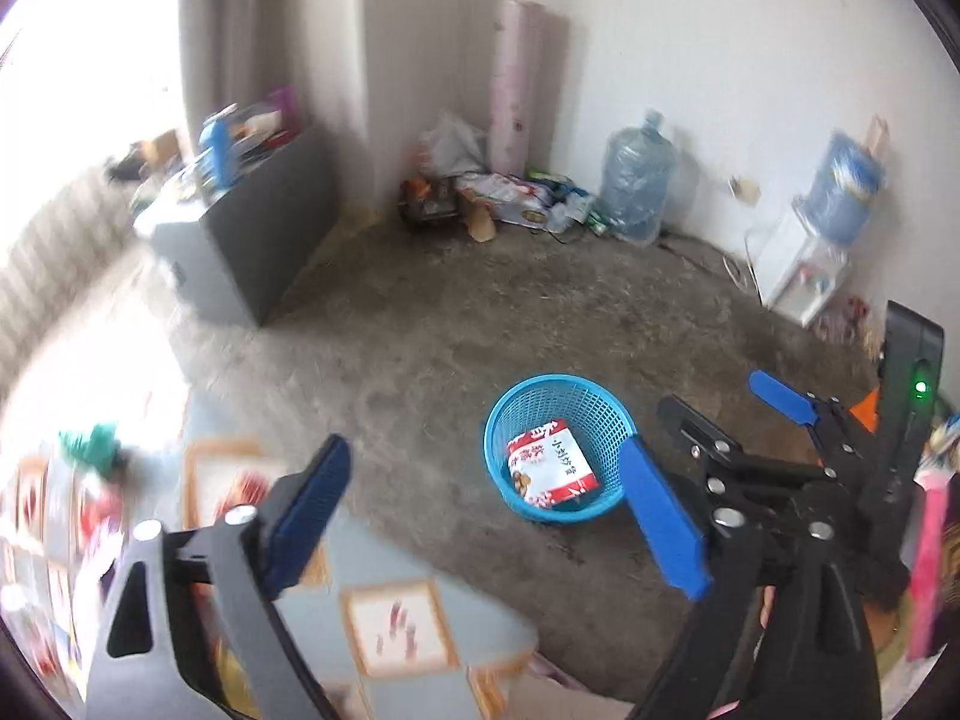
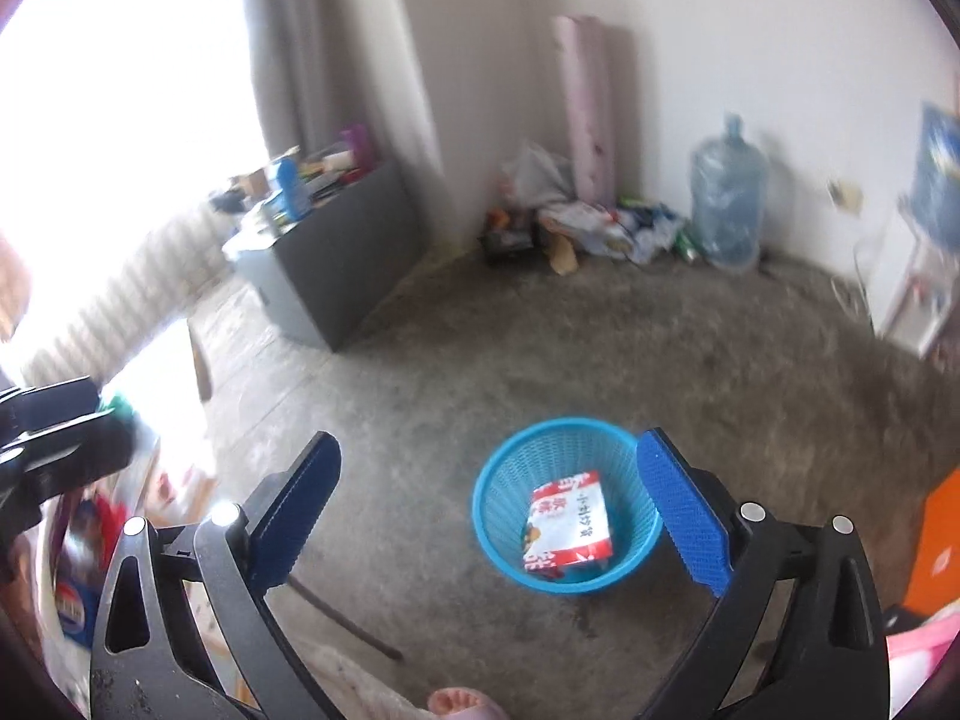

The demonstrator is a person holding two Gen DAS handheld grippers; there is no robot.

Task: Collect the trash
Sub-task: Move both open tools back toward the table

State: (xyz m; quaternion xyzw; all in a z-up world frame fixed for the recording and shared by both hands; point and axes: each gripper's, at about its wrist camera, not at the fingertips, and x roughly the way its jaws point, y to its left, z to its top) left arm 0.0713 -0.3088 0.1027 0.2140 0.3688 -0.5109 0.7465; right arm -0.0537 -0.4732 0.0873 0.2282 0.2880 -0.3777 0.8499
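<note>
Holding spread and empty, left claw (image 1: 486, 504) and right claw (image 2: 489, 516) hover above blue basket (image 2: 510, 558); 1 snack packet (image 2: 570, 519) inside. Clutter at 12 o'clock probably remains.

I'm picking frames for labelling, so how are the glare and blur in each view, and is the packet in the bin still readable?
Left wrist view: window blown out at upper left, table at lower left smeared; the packet in the blue basket is fairly sharp. Right wrist view: window again overexposed, right edge blurred; packet print visible, walls bowed by the fisheye.
</note>
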